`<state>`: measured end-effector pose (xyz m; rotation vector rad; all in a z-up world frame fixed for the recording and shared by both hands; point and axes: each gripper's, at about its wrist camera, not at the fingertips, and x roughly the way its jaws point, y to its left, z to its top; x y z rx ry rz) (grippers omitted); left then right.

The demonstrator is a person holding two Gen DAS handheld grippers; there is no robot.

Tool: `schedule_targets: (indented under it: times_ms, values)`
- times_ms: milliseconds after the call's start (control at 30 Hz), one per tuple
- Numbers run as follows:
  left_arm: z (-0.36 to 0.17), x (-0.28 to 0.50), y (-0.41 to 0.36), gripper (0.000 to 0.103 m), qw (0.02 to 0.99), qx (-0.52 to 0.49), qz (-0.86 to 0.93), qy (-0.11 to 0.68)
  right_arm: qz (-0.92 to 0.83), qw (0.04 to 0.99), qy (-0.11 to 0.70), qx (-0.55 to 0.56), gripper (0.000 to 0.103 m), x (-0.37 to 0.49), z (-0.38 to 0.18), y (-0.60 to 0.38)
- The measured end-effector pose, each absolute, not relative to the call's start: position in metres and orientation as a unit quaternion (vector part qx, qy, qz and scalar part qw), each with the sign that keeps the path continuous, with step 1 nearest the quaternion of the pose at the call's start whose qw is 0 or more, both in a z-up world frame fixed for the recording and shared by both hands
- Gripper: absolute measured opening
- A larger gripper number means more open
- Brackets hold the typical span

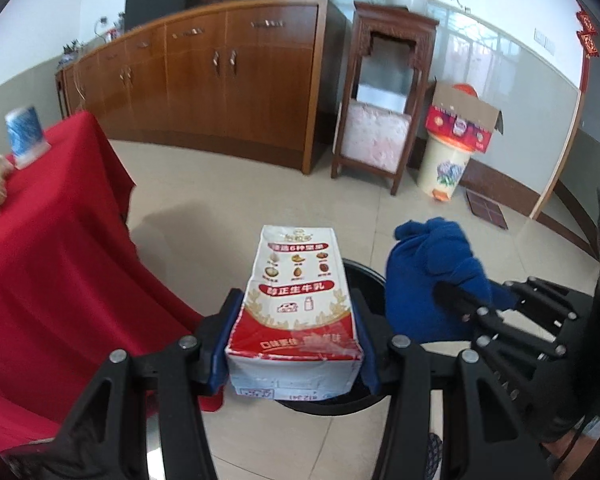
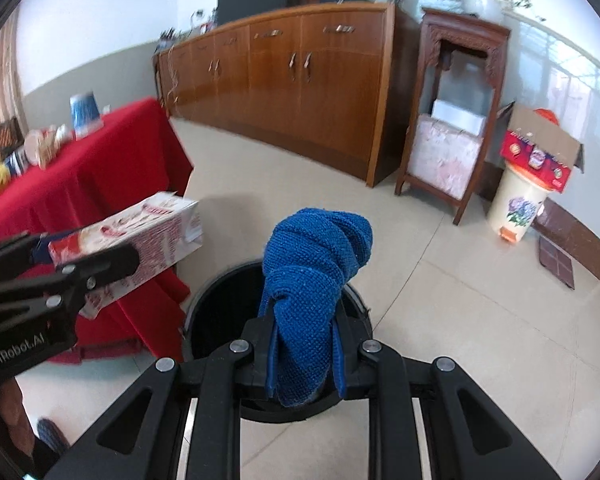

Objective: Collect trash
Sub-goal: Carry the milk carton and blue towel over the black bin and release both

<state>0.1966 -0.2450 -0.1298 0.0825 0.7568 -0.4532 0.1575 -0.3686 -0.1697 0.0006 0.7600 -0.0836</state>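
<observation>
My left gripper (image 1: 294, 344) is shut on a red and white milk carton (image 1: 296, 300), its blue pads pressing both sides; the carton hangs over the near rim of a black round bin (image 1: 370, 276). My right gripper (image 2: 304, 344) is shut on a bunched blue knitted cloth (image 2: 316, 264), held above the open mouth of the same black bin (image 2: 216, 312). In the right wrist view the left gripper (image 2: 100, 264) and its carton (image 2: 156, 224) show at the left, beside the bin. The blue cloth (image 1: 432, 276) appears at the right in the left wrist view.
A table under a red cloth (image 1: 48, 248) stands left of the bin, with a blue cup (image 1: 24, 132) and several small items on it. A long wooden cabinet (image 1: 220, 76), a dark wooden stand (image 1: 384, 96) and a cream pedal bin (image 1: 444, 168) topped by a cardboard box line the far wall.
</observation>
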Motion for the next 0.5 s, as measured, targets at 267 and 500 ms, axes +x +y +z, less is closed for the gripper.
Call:
schedule_targets:
  times_ms: [267, 500]
  values:
    - [-0.173, 0.221, -0.261, 0.052, 0.881, 0.042, -0.217, 0.418, -0.004, 0.902, 0.432, -0.012, 0.023, 0.187, -0.231, -0.379]
    - [-0.193, 0.233, -0.262, 0.064, 0.874, 0.056, -0.217, 0.432, 0.012, 0.886, 0.462, -0.04, 0.056, 0.209, -0.269, -0.376]
